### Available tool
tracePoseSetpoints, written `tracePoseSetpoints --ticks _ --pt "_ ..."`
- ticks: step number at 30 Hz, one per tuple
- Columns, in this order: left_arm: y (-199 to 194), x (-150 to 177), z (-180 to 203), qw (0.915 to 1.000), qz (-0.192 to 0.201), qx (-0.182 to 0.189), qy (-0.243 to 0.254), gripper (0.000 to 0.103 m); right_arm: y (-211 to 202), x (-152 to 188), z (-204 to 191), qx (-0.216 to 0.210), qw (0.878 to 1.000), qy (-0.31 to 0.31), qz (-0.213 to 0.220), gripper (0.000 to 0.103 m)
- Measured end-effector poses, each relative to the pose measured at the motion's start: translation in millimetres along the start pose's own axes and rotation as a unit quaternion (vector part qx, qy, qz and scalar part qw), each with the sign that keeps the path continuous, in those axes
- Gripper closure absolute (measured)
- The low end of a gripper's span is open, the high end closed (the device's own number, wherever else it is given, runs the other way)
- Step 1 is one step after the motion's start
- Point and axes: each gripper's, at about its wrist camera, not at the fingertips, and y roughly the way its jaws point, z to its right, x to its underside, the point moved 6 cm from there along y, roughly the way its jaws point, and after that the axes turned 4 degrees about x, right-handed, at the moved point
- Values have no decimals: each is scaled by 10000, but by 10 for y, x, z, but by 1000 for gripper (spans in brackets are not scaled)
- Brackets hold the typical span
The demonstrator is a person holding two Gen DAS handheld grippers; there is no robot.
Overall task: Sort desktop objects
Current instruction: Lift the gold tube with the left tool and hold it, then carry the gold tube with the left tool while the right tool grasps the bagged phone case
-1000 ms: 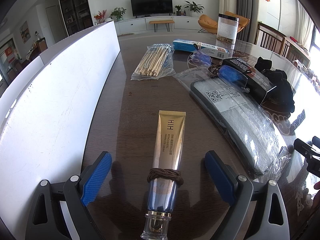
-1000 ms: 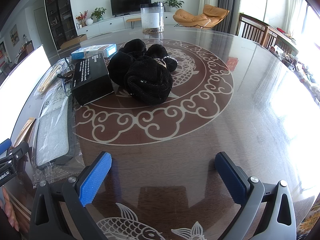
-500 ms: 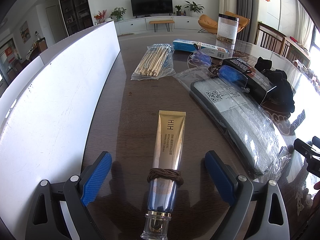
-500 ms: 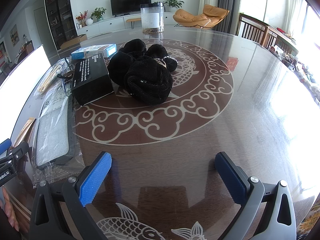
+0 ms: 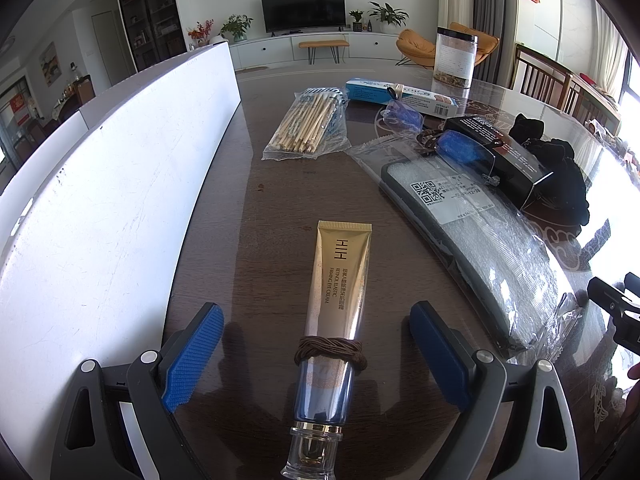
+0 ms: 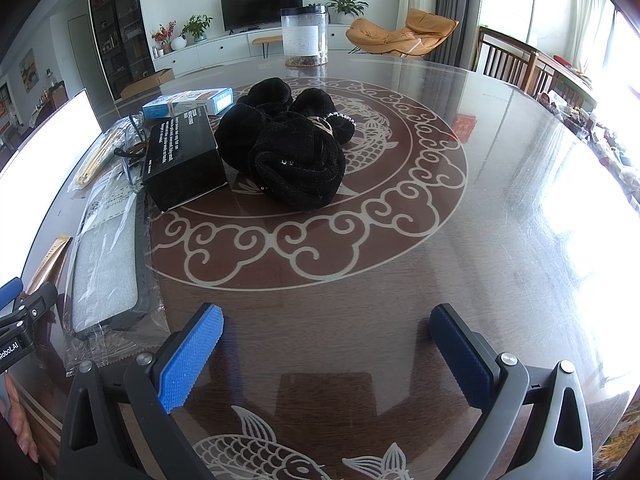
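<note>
A gold cream tube [image 5: 340, 280] with a brown hair tie [image 5: 330, 352] around it lies on the table between the fingers of my left gripper [image 5: 316, 344], which is open and not touching it. Beyond it lie a bag of chopsticks [image 5: 310, 124], a wrapped grey pad [image 5: 476, 236], blue-lensed glasses [image 5: 460, 148], a black box [image 5: 500, 148] and a blue-white box [image 5: 400, 96]. My right gripper [image 6: 326, 344] is open and empty over bare table. Ahead of it sit a black plush item [image 6: 292, 144] and the black box [image 6: 180, 156].
A long white box [image 5: 120, 184] runs along the left side of the table. A clear jar [image 6: 304, 36] stands at the far edge. The glass table top [image 6: 480, 220] has a scroll pattern. Chairs [image 6: 508, 60] stand at the far right.
</note>
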Motion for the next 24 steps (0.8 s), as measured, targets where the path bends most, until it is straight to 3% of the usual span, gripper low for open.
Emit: tracePoseSetpoints --ticks 5,8,10,11,12,16,19,24 --pt "5 -1 -4 10000 -18 32 -15 7 -10 1 13 -147 9999 -48 -25 0" --pt "31 6 -21 9994 -143 295 -81 10 -72 -73 91 -963 9939 519 -128 0" --pt "-6 6 23 9992 -35 396 72 36 -175 -146 10 -1809 9800 803 -188 0" --pt "-26 -2 53 9989 13 432 172 62 -256 -181 -94 -2147 9743 667 -124 0" --pt "-33 -14 83 9988 1 423 264 76 -335 -207 -233 -2342 9715 374 -45 0" --pt "-32 -13 85 9990 -116 410 144 76 -337 -261 -864 -2026 9738 -1028 -58 0" --pt "-76 34 49 9989 -197 422 -53 76 -114 -394 -1156 -1870 9731 -1315 -290 0" --pt "-176 149 23 9989 -246 386 -143 76 108 -459 -1680 -1925 9559 -2094 -738 0"
